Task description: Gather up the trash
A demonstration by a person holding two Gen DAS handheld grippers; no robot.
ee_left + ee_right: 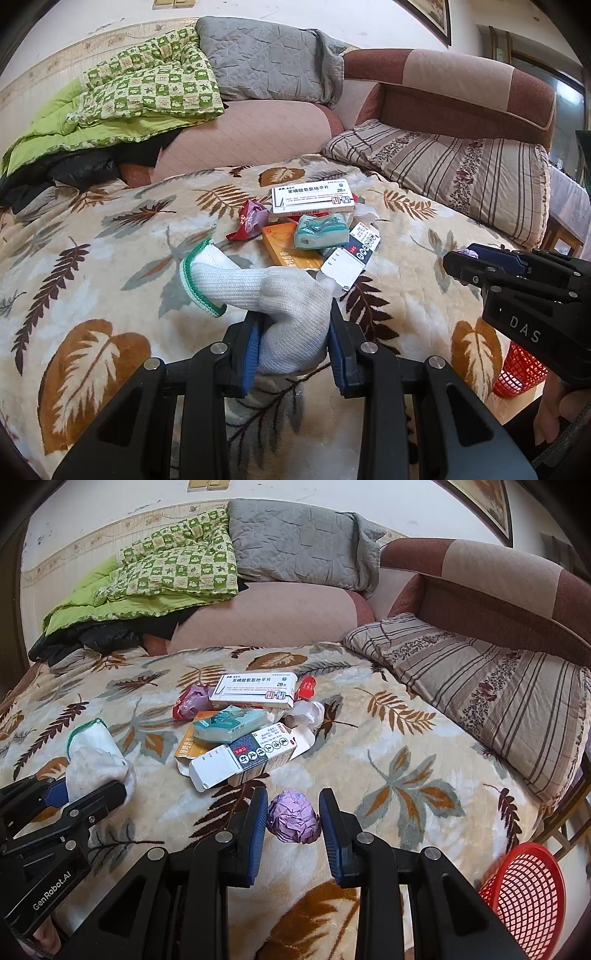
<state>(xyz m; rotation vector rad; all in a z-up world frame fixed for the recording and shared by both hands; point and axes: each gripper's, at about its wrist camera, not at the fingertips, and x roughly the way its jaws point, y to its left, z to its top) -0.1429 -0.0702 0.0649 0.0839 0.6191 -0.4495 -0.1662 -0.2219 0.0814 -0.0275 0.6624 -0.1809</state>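
Observation:
My left gripper (294,334) is shut on a white knitted glove (280,291) with a green cuff, held just above the leaf-patterned blanket (110,266). In the right wrist view that glove (96,753) and the left gripper (92,788) show at the left. My right gripper (293,810) is shut on a crumpled purple foil ball (293,821); in the left wrist view the right gripper (458,260) is at the right. Beyond both lies a pile: a white medicine box (255,690), a teal packet (231,723), an orange box (290,251), an opened carton (251,757) and red wrappers (245,221).
A red mesh basket (524,882) stands off the bed's front right corner, also visible as the basket (517,373) under the right gripper. A striped pillow (491,701) lies at the right, a green quilt (140,96) and grey pillow (269,62) at the back by the sofa-like headboard.

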